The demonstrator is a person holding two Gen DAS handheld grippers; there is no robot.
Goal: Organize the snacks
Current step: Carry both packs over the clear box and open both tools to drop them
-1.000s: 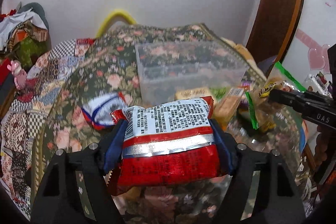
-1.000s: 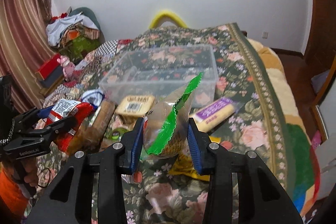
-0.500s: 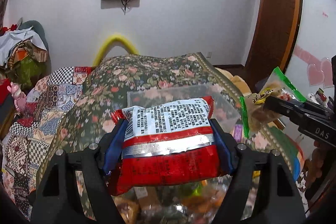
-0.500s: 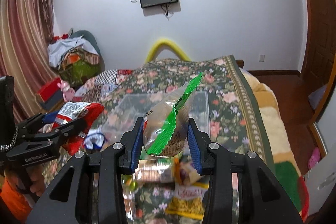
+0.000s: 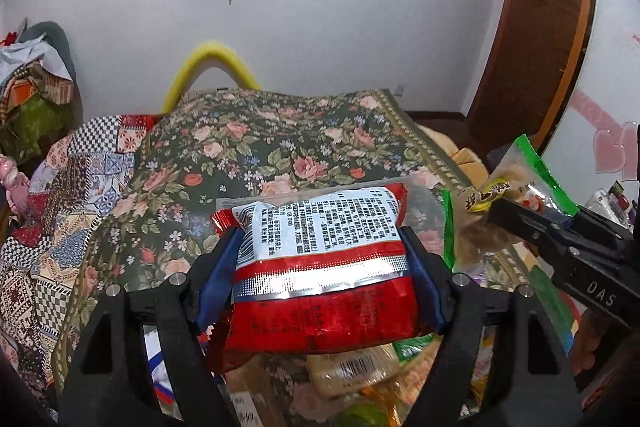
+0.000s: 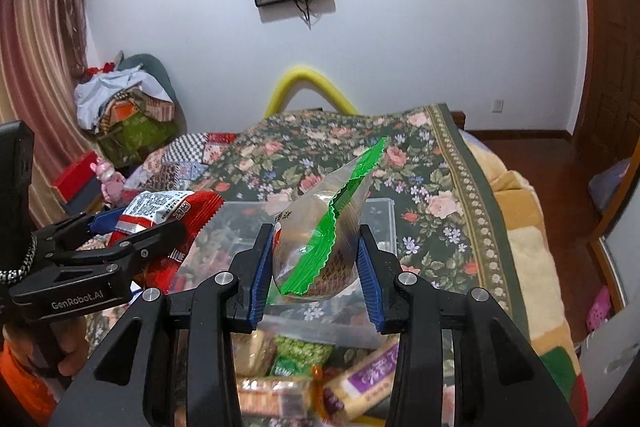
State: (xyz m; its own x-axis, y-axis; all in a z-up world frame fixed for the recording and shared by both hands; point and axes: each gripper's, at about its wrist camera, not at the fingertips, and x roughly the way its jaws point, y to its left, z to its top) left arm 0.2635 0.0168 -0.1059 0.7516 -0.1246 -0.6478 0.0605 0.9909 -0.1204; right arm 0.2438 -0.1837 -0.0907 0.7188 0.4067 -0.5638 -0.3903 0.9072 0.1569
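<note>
My left gripper (image 5: 320, 247) is shut on a red and white snack bag (image 5: 320, 267), held in the air above the bed. My right gripper (image 6: 316, 263) is shut on a clear snack bag with a green edge (image 6: 328, 227). Each gripper shows in the other's view: the right one with its bag (image 5: 492, 199) at the right, the left one with the red bag (image 6: 160, 215) at the left. A clear plastic bin (image 6: 380, 227) sits on the floral bedspread just beyond both bags. Loose snacks (image 6: 360, 383) lie below the grippers.
The floral bedspread (image 5: 280, 147) covers the bed, with a patchwork quilt (image 5: 72, 187) to the left. A yellow curved tube (image 6: 308, 87) stands at the far end. A clothes pile (image 6: 124, 107) is at the left wall, a wooden door (image 5: 532, 27) at the right.
Both grippers have risen with their bags and now hold steadier near the bin. The snack pile has dropped to the bottom of both views.
</note>
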